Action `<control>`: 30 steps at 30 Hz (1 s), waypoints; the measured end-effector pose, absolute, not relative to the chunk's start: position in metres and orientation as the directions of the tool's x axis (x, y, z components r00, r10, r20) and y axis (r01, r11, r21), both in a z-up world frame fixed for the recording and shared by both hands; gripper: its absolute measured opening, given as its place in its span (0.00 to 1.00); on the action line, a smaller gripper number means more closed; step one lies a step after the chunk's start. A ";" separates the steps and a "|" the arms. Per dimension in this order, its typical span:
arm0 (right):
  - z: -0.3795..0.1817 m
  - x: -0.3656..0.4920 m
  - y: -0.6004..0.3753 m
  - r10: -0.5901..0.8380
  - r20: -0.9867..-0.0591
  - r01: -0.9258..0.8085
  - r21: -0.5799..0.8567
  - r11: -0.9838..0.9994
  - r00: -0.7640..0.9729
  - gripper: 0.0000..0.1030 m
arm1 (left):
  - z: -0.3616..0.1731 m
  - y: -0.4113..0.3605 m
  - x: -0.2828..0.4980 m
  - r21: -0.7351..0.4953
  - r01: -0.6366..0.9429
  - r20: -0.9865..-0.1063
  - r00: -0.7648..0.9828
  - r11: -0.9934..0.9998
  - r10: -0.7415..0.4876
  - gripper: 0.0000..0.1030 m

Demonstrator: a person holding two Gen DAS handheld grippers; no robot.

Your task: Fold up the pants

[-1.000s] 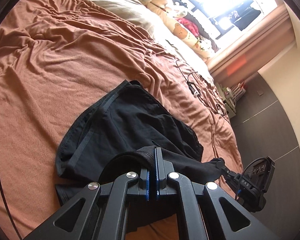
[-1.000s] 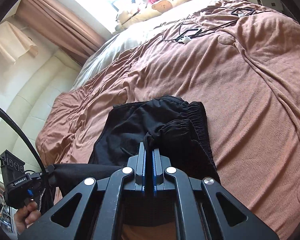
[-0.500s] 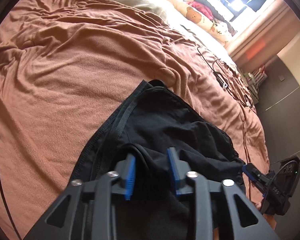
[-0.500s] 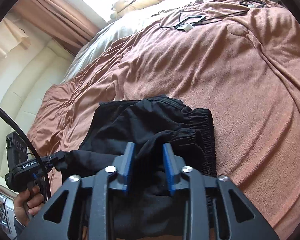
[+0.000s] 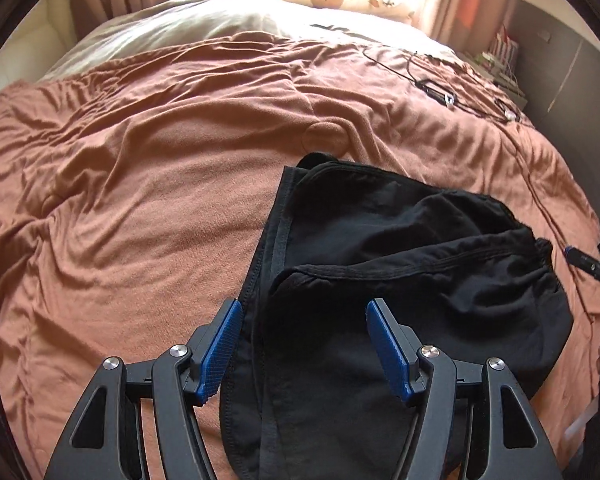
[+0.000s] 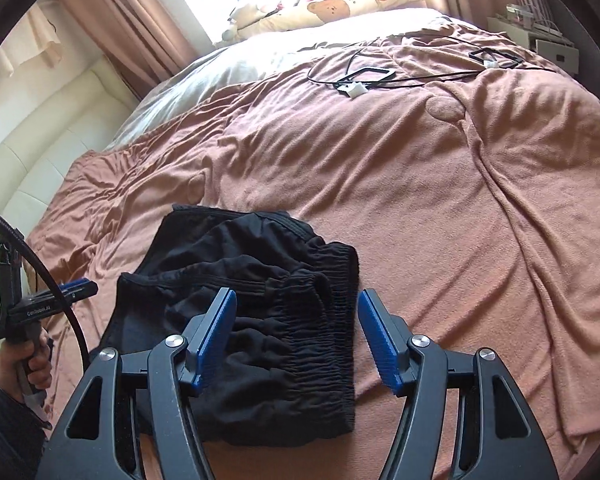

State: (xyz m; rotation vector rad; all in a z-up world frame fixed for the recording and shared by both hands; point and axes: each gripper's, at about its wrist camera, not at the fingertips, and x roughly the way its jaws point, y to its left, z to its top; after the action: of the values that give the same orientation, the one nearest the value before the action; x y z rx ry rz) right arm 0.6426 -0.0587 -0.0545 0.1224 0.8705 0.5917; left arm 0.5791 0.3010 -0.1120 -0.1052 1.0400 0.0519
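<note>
The bed [image 5: 148, 208] fills both views, covered by a rumpled rust-brown blanket [image 6: 440, 208] that runs up to a pale cream sheet [image 5: 204, 28] near the window end. Brown curtains [image 6: 140, 24] hang beside the bright window, and a cream padded headboard [image 6: 40, 128] curves along the bed's edge in the right wrist view. A long pillow printed with bears [image 6: 340, 6] lies across the far end of the bed, with a red cloth bundled on top of it.

The black pants [image 5: 400, 280] lie on the blanket close to the near edge, folded over into a compact, somewhat lumpy stack. In the right wrist view the gathered elastic waistband [image 6: 320, 312] faces the camera's right side of the stack, and a stitched hem curves across the top layer in the left wrist view.

The left hand-held gripper [image 5: 304, 344] is released, its blue pads spread wide above the near part of the pants, one finger over the left seam and one over the middle of the cloth, gripping nothing. The right hand-held gripper [image 6: 296, 336] is likewise released, its left finger over the waistband gathers and its right finger over bare blanket just beside the stack's edge.

In the right wrist view the person's left hand [image 6: 28, 360] grips the other tool's handle at the left edge of the frame. Thin black cables [image 6: 380, 76] with small white connectors lie well apart from the pants, farther up the blanket.
</note>
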 end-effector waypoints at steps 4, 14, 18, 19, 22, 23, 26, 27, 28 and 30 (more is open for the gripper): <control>-0.057 0.648 -0.053 0.524 -0.714 -0.457 0.313 0.833 0.465 0.60 | -0.127 0.300 0.591 -0.008 -0.037 -0.881 0.472 0.999 0.011 0.65; -0.065 0.663 -0.030 0.508 -0.740 -0.537 0.237 0.810 0.440 0.60 | -0.166 0.290 0.616 0.013 0.043 -0.906 0.423 0.999 -0.006 0.63; -0.068 0.663 -0.020 0.512 -0.743 -0.584 0.203 0.786 0.430 0.45 | -0.174 0.290 0.624 0.014 0.055 -0.904 0.427 0.998 -0.011 0.54; -0.069 0.664 -0.018 0.514 -0.745 -0.593 0.199 0.780 0.425 0.38 | -0.175 0.290 0.625 0.016 0.054 -0.903 0.429 0.998 -0.009 0.48; -0.073 0.665 -0.015 0.505 -0.748 -0.602 0.178 0.778 0.431 0.28 | -0.174 0.290 0.628 0.019 0.065 -0.899 0.438 0.998 -0.012 0.28; -0.073 0.665 -0.015 0.502 -0.747 -0.601 0.173 0.780 0.436 0.24 | -0.172 0.290 0.629 0.021 0.067 -0.897 0.443 0.998 -0.011 0.23; -0.070 0.664 -0.018 0.507 -0.740 -0.604 0.173 0.778 0.442 0.08 | -0.160 0.292 0.629 0.004 0.072 -0.886 0.463 0.997 -0.030 0.13; -0.068 0.664 -0.020 0.514 -0.732 -0.600 0.181 0.779 0.446 0.07 | -0.156 0.292 0.629 0.011 0.072 -0.881 0.472 0.997 -0.025 0.12; -0.066 0.663 -0.021 0.516 -0.727 -0.597 0.183 0.781 0.453 0.07 | -0.151 0.292 0.629 0.020 0.073 -0.878 0.479 0.997 -0.017 0.12; -0.062 0.659 -0.023 0.524 -0.711 -0.594 0.185 0.783 0.469 0.06 | -0.143 0.290 0.628 0.047 0.070 -0.872 0.490 0.996 0.006 0.12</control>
State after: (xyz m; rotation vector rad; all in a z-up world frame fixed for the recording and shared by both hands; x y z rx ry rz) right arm 0.6592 -0.0234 -0.0618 -0.0925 0.8379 0.6861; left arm 0.6281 0.2904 -0.1433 0.0794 1.0583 -0.0390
